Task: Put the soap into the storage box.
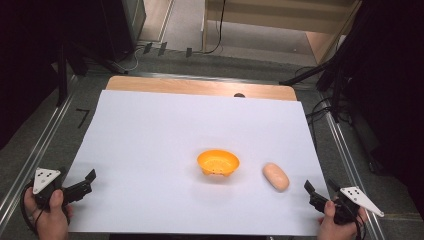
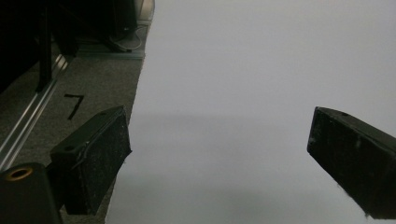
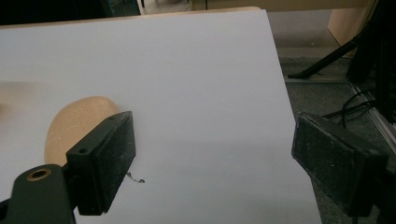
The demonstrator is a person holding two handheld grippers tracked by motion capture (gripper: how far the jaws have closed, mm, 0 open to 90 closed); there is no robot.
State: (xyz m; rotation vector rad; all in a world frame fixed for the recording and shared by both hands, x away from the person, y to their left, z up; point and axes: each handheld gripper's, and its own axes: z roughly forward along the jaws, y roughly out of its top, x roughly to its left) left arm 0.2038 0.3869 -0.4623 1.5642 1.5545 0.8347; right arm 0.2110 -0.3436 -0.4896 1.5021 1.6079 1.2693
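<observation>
Two hand-held grippers sat low in the high view, each gripped by a hand at the bottom edge. The left hand-held gripper [image 1: 82,184] lay at the lower left, over the near left corner of the white sheet [image 1: 165,130] that covered the surface; its jaws stood wide apart with nothing but bare sheet between them, as the left gripper view [image 2: 219,154] confirmed. The right hand-held gripper [image 1: 320,194] lay at the lower right, by the sheet's near right edge, its jaws likewise parted and empty [image 3: 212,158]. A pale bread roll [image 1: 276,176] rested on the sheet just to the upper left of that gripper, not touched by it; in the right gripper view the roll [image 3: 74,123] showed at the left, partly behind the left jaw. An orange bowl [image 1: 218,162] stood right of the frame's centre, near the roll's left side but apart from it. A wooden strip of the surface [image 1: 200,86] showed beyond the sheet's far edge.
</observation>
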